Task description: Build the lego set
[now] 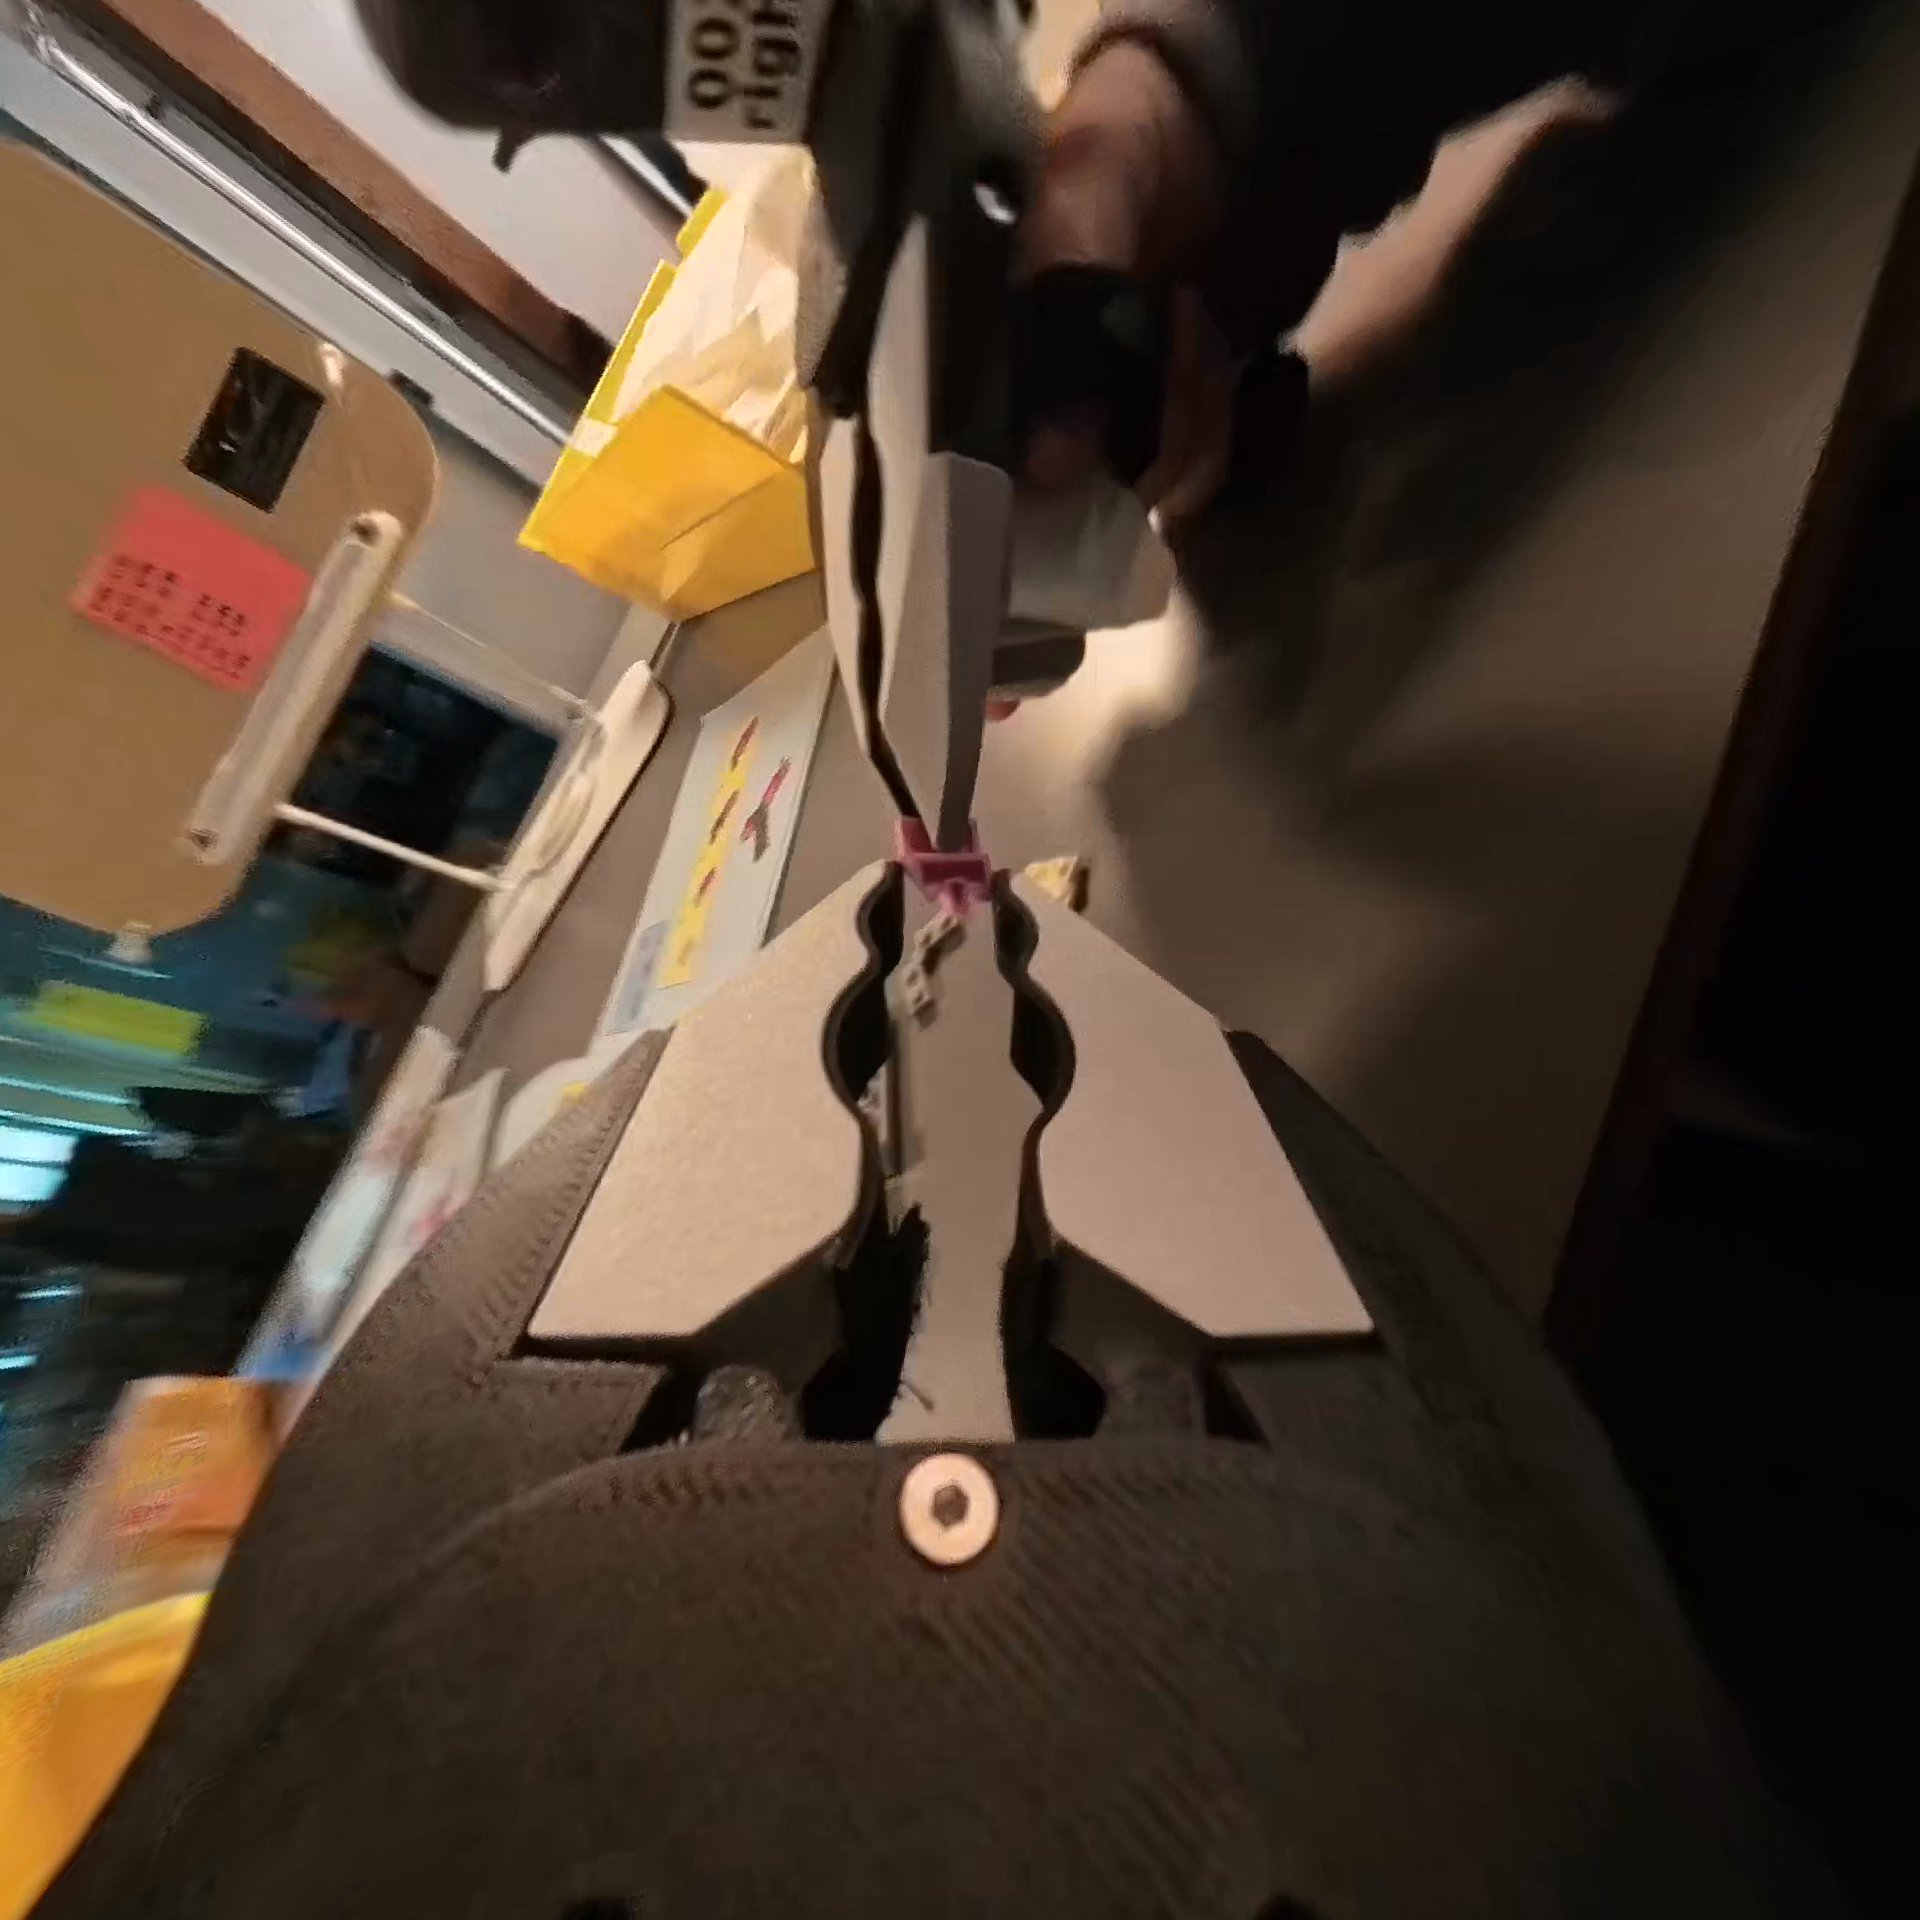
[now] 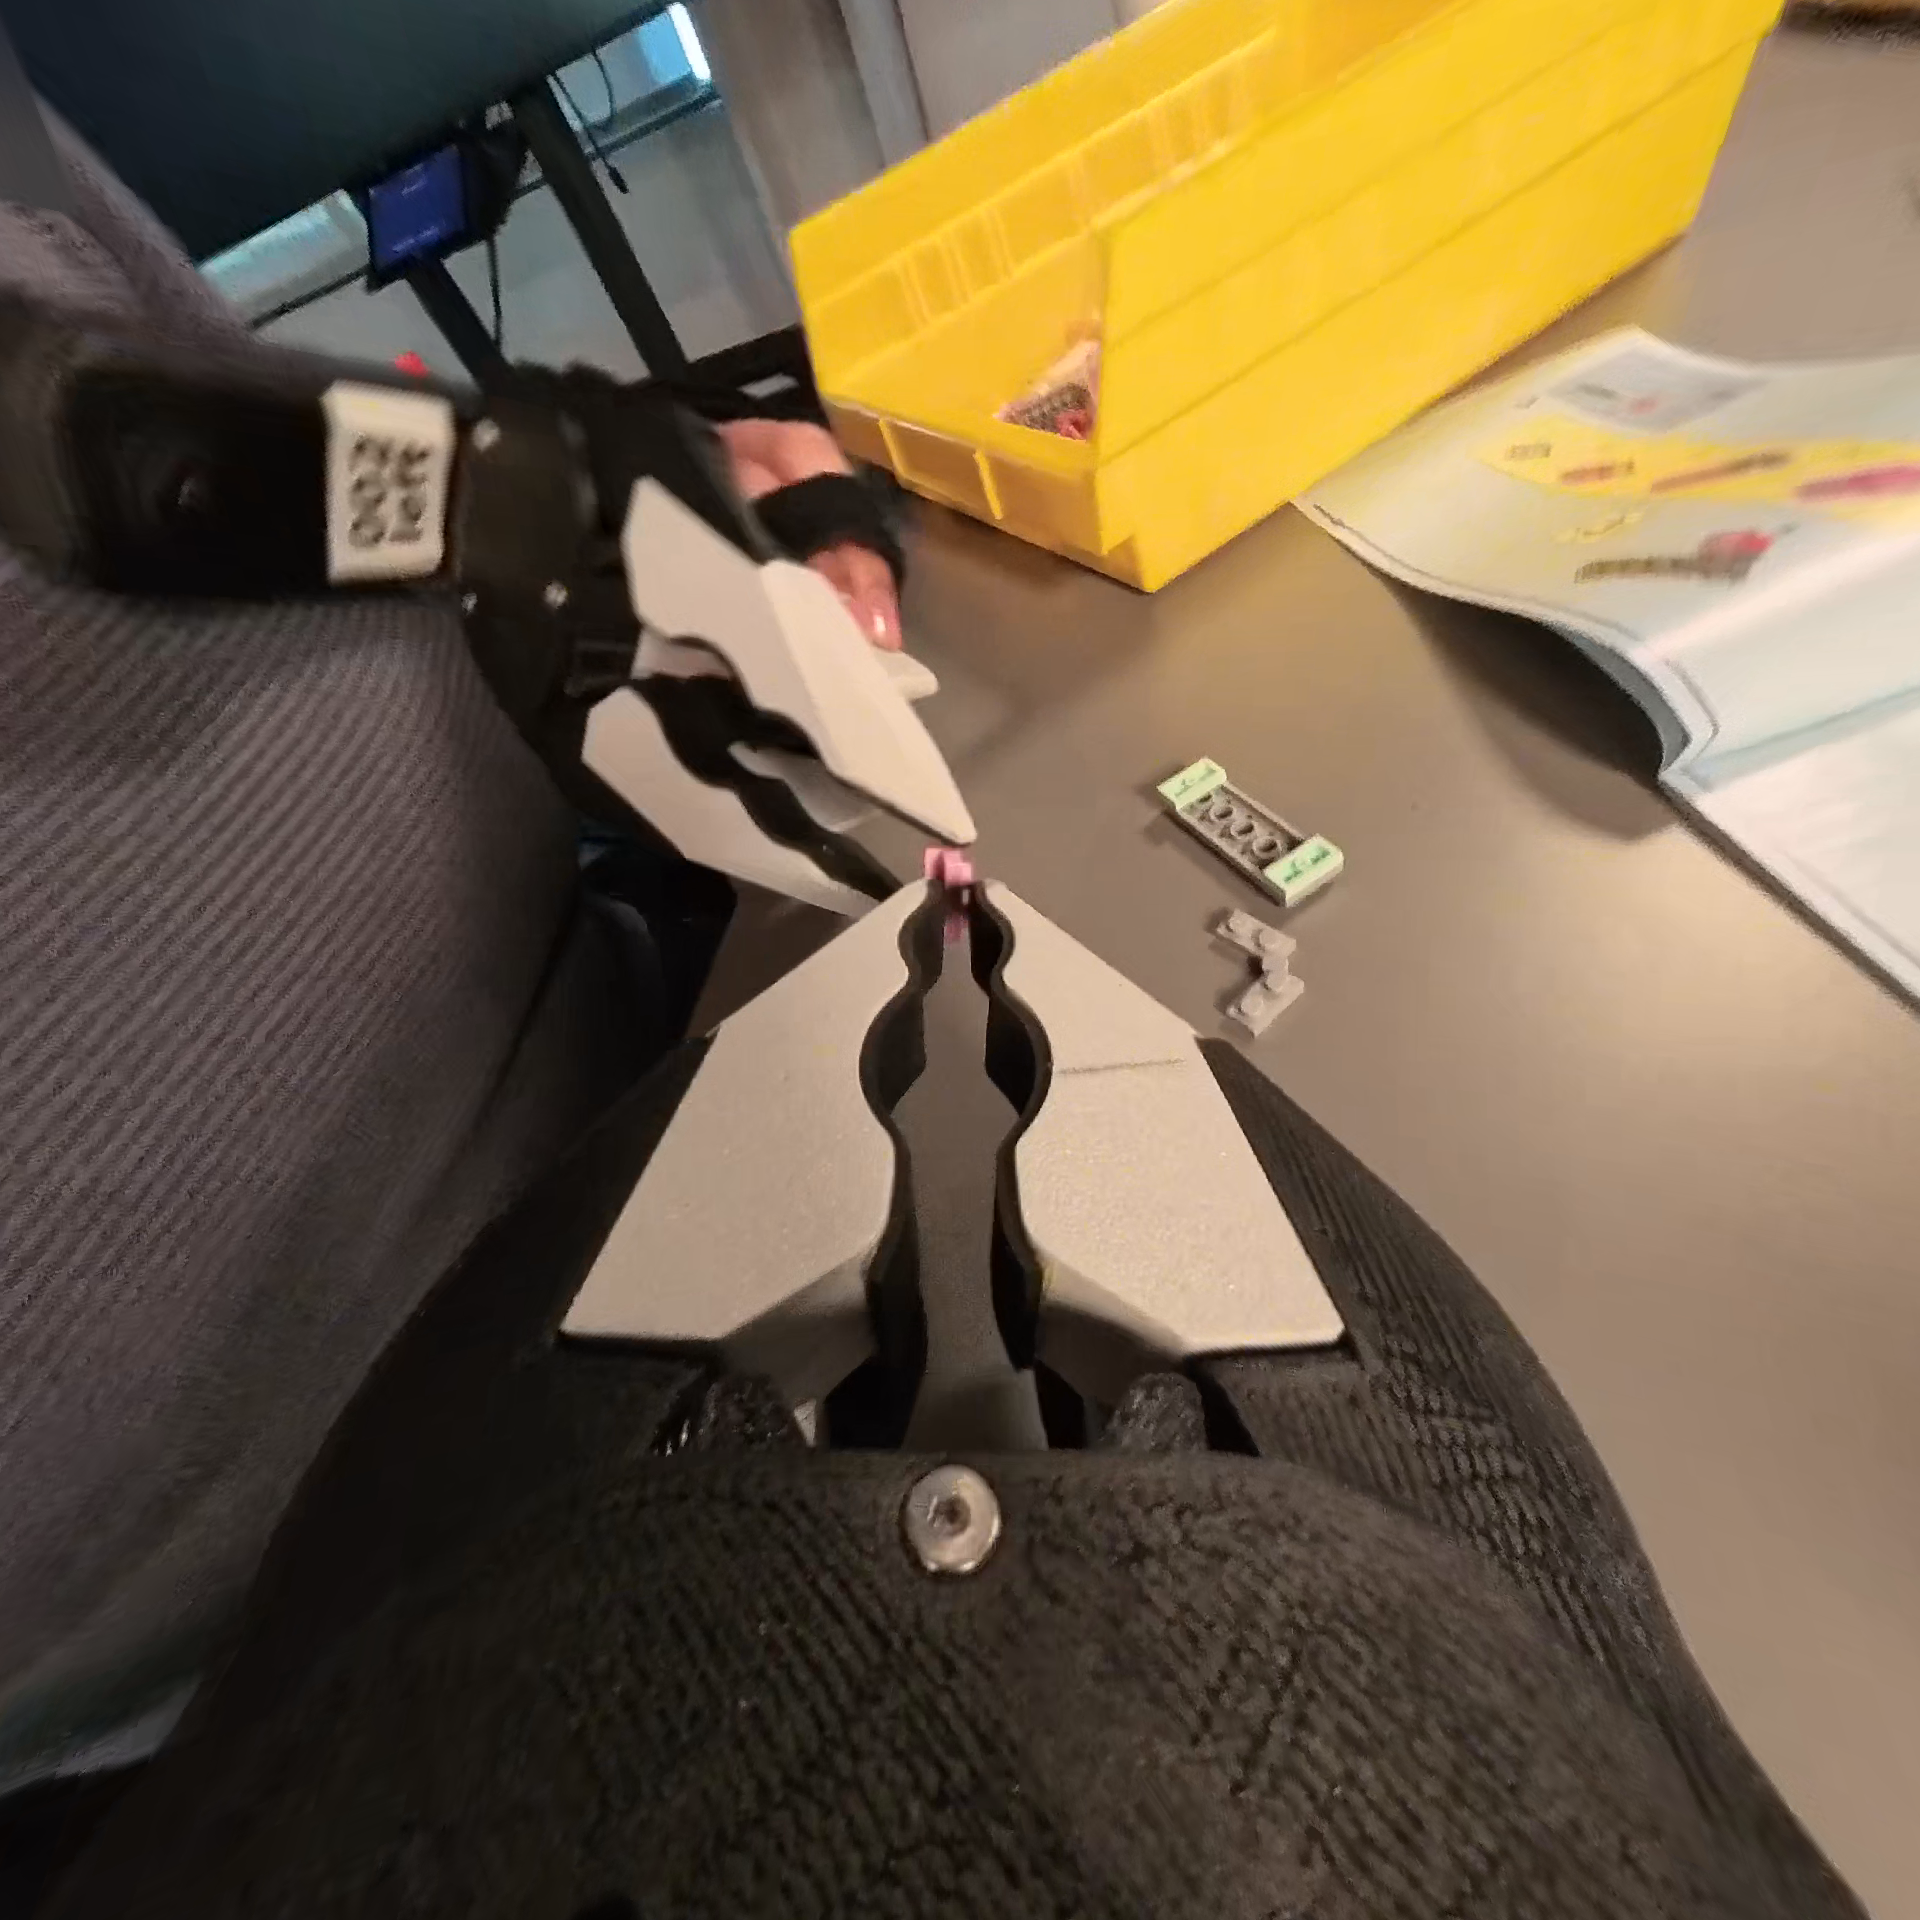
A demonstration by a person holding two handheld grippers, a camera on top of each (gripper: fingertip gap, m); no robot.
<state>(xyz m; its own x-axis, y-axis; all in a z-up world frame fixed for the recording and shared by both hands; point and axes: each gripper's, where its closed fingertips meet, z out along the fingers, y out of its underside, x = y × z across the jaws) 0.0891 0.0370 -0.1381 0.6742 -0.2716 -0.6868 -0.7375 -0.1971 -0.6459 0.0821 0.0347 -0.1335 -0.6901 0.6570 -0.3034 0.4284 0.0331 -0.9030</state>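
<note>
**Two grippers meet on one small pink brick**

My left gripper [image 1: 940, 878] is clamped on a small pink brick [image 1: 940, 862]. Its two tips press on the brick's sides and hold it up above the surface [image 2: 1351, 1195]. My right gripper [image 2: 954, 888] comes in from the other way. Its tips are nearly together, pinched on a thin part of the same pink brick. So the brick sits right between my two grippers, tip to tip, up in the air.

On the gray surface, near my right gripper, lies a flat gray brick with pale green ends [image 2: 1250, 828]. Just beside that sits a little clump of small gray pieces [image 2: 1260, 971]. Farther back stands a yellow bin [image 2: 1299, 291] with a few small bits inside. An open booklet with pictures [image 2: 1714, 540] lies off to the side, well apart from the brick.

I can see a hand [image 2: 831, 520] in a dark strap holding my left gripper, and a gray sleeve [image 2: 260, 831] next to it.
</note>
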